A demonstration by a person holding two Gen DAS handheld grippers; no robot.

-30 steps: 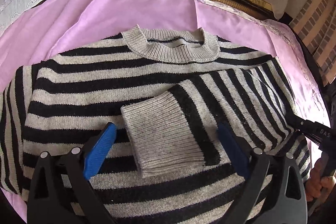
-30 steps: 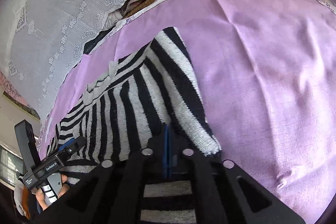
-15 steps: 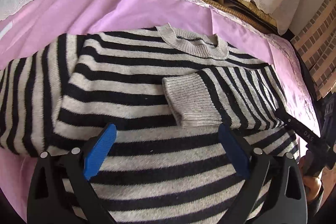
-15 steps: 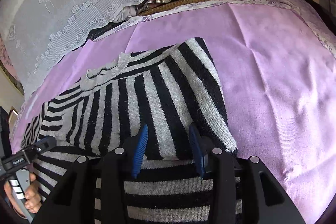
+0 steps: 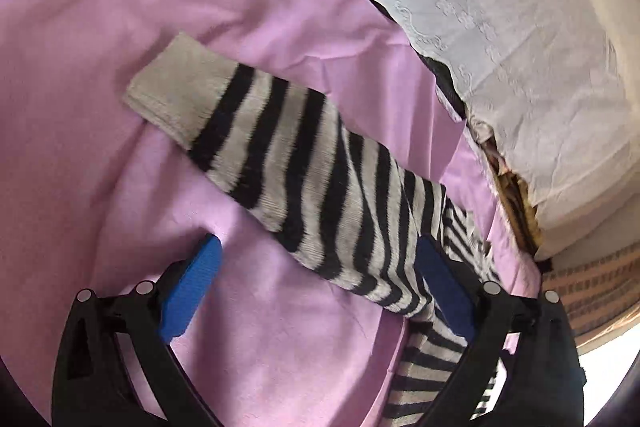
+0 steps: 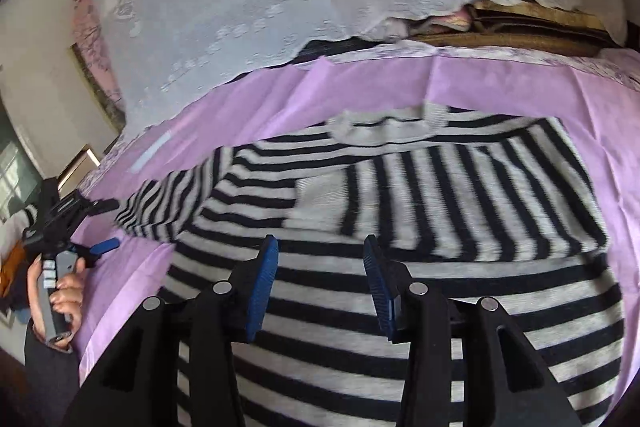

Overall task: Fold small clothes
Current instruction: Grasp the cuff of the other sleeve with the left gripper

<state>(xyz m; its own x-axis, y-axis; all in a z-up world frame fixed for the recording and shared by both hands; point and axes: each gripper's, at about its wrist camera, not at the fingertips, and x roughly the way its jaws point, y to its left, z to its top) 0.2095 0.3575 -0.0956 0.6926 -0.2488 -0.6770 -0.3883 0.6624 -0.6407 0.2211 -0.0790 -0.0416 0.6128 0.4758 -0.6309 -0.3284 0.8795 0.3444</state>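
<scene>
Claws both stand apart, holding nothing: the left claw (image 5: 316, 285) hovers beside the outstretched sleeve (image 5: 288, 163), the right claw (image 6: 322, 285) over the sweater (image 6: 400, 267), which lies flat on the pink sheet (image 5: 80, 87) with its other sleeve (image 6: 460, 199) already folded across the chest. Likely risk: pinching sheet along with the sleeve, or dragging the body askew and undoing that fold. No containers are in view.
</scene>
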